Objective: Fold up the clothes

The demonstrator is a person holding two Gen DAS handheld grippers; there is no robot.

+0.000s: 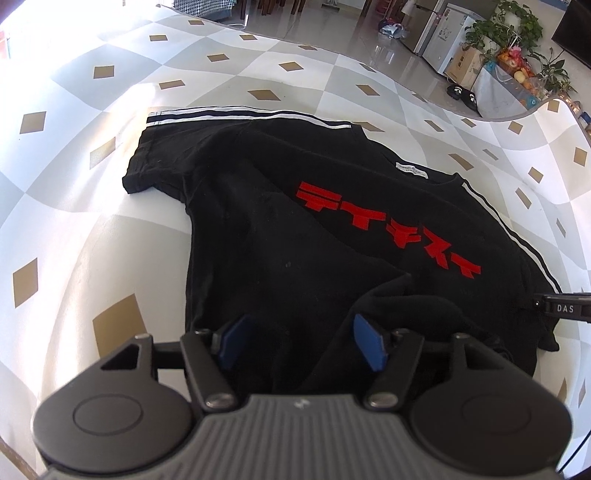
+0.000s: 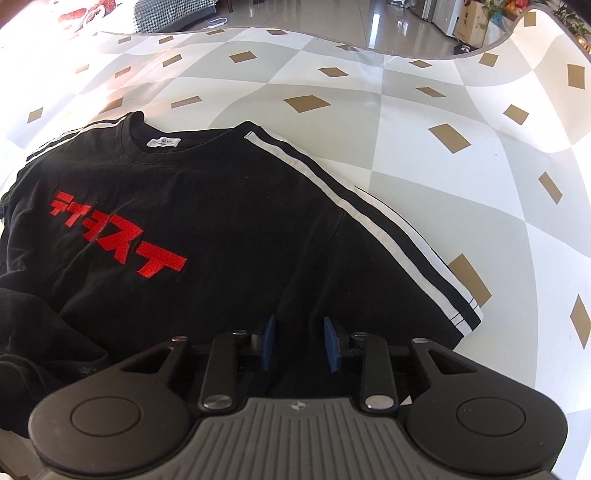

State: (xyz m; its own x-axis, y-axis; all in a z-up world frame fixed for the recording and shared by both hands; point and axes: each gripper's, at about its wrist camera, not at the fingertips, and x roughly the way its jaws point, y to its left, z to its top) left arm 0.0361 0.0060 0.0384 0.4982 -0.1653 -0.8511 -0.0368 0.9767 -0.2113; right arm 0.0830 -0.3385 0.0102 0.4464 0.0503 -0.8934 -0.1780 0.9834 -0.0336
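Both jaws gape over black T-shirt (image 1: 332, 229), gripping nothing.

Your T-shirt (image 1: 258, 229) is matt black knit cloth, soft, with a red print and white stripes. The counter (image 2: 424, 155) cover looks smooth with a slight sheen. Both gripper bodies are matt black plastic, ribbed grey in the middle, with shiny metal rivets and blue rubbery pads (image 2: 331, 341).

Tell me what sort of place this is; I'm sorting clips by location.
Most likely a home living or dining area. A black T-shirt lies on a checked tablecloth, and beyond it are a glossy tiled floor, potted plants and slippers.
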